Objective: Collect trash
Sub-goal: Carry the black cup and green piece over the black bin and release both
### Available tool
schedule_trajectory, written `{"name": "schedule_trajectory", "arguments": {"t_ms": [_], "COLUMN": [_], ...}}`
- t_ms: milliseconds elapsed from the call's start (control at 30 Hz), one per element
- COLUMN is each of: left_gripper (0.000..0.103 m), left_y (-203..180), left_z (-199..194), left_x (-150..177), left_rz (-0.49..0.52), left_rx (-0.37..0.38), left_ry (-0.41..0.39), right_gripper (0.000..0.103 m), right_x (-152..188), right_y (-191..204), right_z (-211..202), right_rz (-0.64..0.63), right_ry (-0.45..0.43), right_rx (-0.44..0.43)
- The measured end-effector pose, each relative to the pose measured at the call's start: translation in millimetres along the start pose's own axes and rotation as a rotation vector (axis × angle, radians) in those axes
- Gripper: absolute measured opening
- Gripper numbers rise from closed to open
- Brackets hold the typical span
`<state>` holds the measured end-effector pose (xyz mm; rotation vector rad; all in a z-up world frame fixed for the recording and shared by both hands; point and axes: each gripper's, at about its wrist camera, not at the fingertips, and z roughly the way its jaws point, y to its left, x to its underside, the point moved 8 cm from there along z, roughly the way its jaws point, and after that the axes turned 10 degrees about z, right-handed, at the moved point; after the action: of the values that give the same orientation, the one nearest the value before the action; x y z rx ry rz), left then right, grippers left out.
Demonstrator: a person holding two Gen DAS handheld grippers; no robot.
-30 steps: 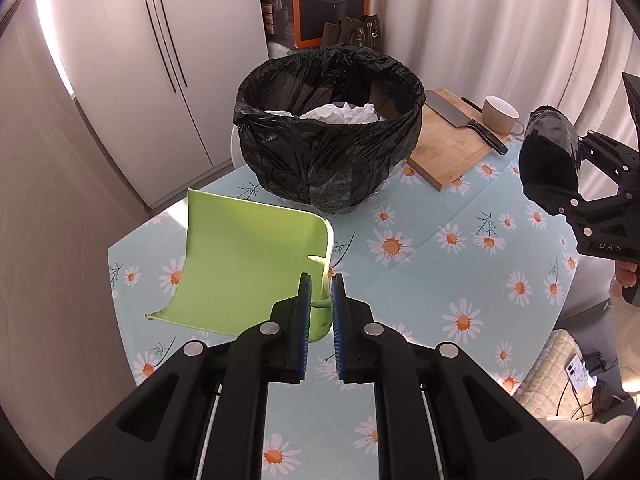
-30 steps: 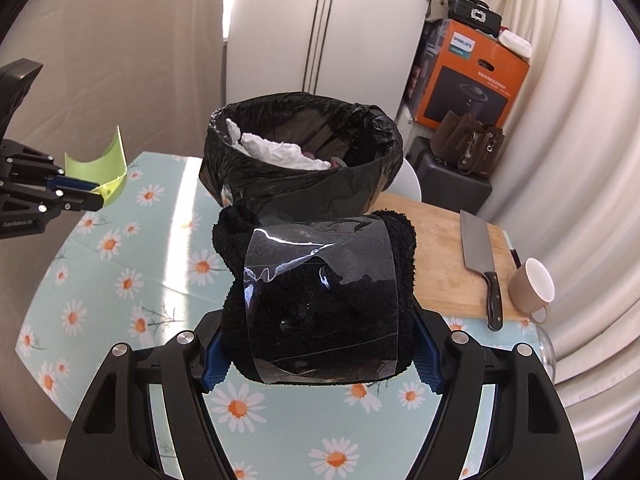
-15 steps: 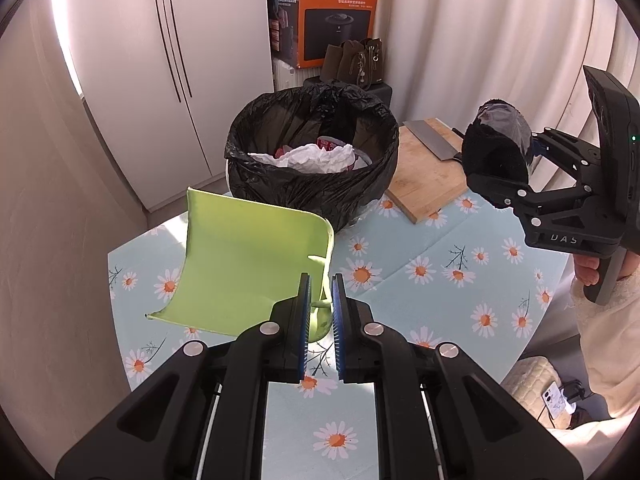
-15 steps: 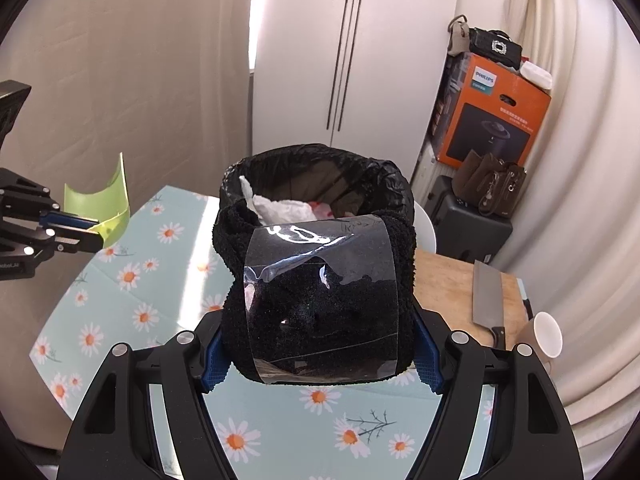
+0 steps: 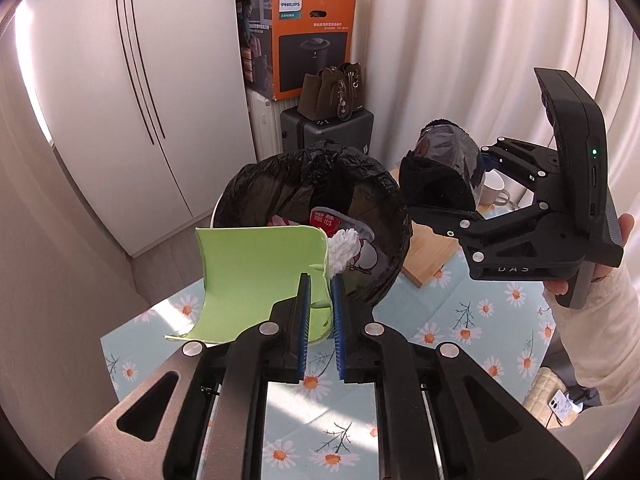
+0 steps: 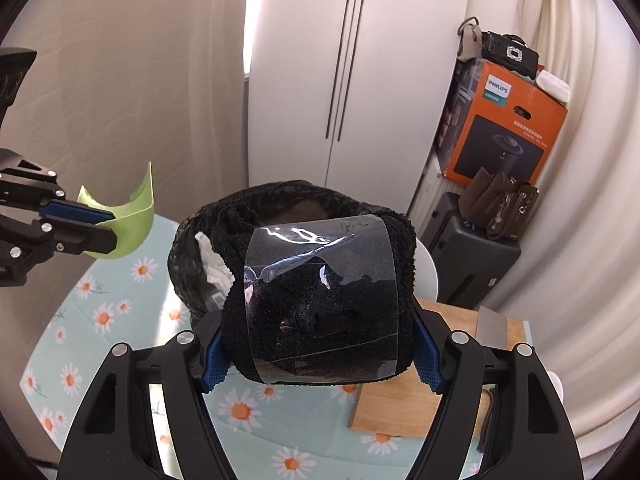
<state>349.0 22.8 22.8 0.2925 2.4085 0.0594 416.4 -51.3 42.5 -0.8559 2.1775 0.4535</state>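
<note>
- Change since a second ago: both grippers have risen; the black-bag-lined round trash bin (image 5: 316, 216) sits lower in both views, and its inside shows more.
- Left wrist view only: white crumpled tissue (image 5: 342, 248) and red-printed wrappers inside the bin, which stands at the far edge of the daisy-print tablecloth (image 5: 452, 320); a hand (image 5: 624, 228) bearing the right gripper.
- Right wrist view only: cleaver blade (image 6: 492, 322) on a wooden cutting board (image 6: 396, 404).
- Left gripper (image 5: 320, 312): nearly closed, pinching a curved light-green plastic scoop (image 5: 256, 276).
- Right gripper (image 6: 320, 356): wide apart, clamping a black fuzzy bundle wrapped in clear tape (image 6: 320, 288), aloft beside the bin.

A lime-green dustpan (image 5: 256, 276), a black bin bag (image 5: 372, 184), an orange box (image 5: 312, 40) and a pale-blue tablecloth (image 5: 480, 320) (white daisies, orange centres).
</note>
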Motion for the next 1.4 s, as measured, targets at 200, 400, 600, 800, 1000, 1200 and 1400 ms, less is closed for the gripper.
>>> {"name": "schedule_trajectory", "arguments": {"t_ms": [200,400,600,800,1000,1200,1400], "left_gripper": [0.011,0.011,0.011,0.066,0.093,0.097,0.097], "left_y": [14.8,22.0,25.7,33.7,39.2,32.2,9.0], "left_z": [30.5,75.9,117.0,131.4,108.9,85.9,56.4], "left_x": [-23.6,-30.8,-28.8,-20.4,-13.6,0.8,15.5], "left_rz": [0.028,0.054,0.068,0.044,0.039,0.038,0.038], "left_rx": [0.05,0.097,0.16,0.154,0.069,0.006,0.001], "left_ry": [-0.014,0.02,0.052,0.049,-0.008,0.003,-0.017], "right_gripper": [0.068,0.068,0.068,0.075,0.086,0.087,0.089], "right_x": [-18.2,-17.3,-11.4,-7.9,-7.3,0.4,14.6], "right_y": [-1.7,-5.9,-11.6,-12.7,-13.4,-13.7,-8.2], "right_z": [41.4,81.9,111.4,123.6,111.3,84.7,48.4], "right_rz": [-0.002,-0.018,-0.028,-0.046,-0.049,-0.008,0.009], "right_ry": [0.021,0.075,0.116,0.114,0.086,0.064,0.036], "right_rx": [-0.017,-0.005,-0.012,0.003,-0.004,-0.013,0.005]}}
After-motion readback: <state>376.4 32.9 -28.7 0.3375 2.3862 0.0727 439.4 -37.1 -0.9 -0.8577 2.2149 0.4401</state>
